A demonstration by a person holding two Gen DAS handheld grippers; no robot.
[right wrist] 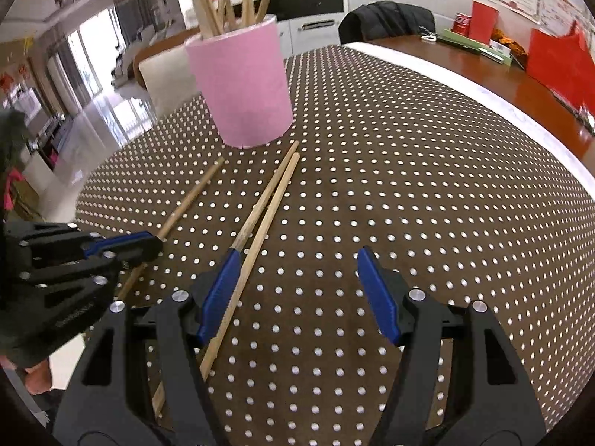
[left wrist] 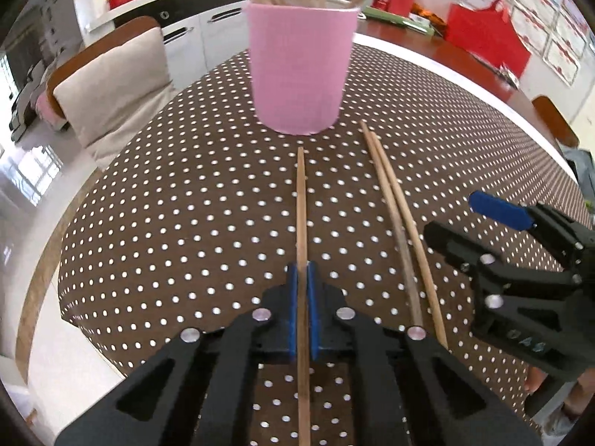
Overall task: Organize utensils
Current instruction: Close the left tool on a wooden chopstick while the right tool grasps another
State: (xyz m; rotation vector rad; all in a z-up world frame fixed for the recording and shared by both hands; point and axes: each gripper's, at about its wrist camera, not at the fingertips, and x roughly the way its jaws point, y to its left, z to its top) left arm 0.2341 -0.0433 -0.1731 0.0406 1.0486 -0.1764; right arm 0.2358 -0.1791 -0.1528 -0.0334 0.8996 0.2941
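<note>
A pink cup point(left wrist: 299, 70) point(right wrist: 243, 85) holding several wooden chopsticks stands on the dotted brown tablecloth. My left gripper point(left wrist: 302, 267) point(right wrist: 148, 239) is shut on a single chopstick point(left wrist: 301, 200) point(right wrist: 189, 195) that lies pointing toward the cup. Two more chopsticks point(left wrist: 394, 204) point(right wrist: 266, 200) lie side by side to its right. My right gripper point(right wrist: 299, 256) point(left wrist: 452, 215) stands open over the cloth; its left pad rests beside the pair, and nothing is between its fingers.
The dotted tablecloth point(left wrist: 186, 200) point(right wrist: 427, 186) covers a round table with a white rim. A cushioned chair point(left wrist: 108, 85) stands beyond the left edge. Red boxes and papers point(left wrist: 487, 37) sit on a wooden counter at the back right.
</note>
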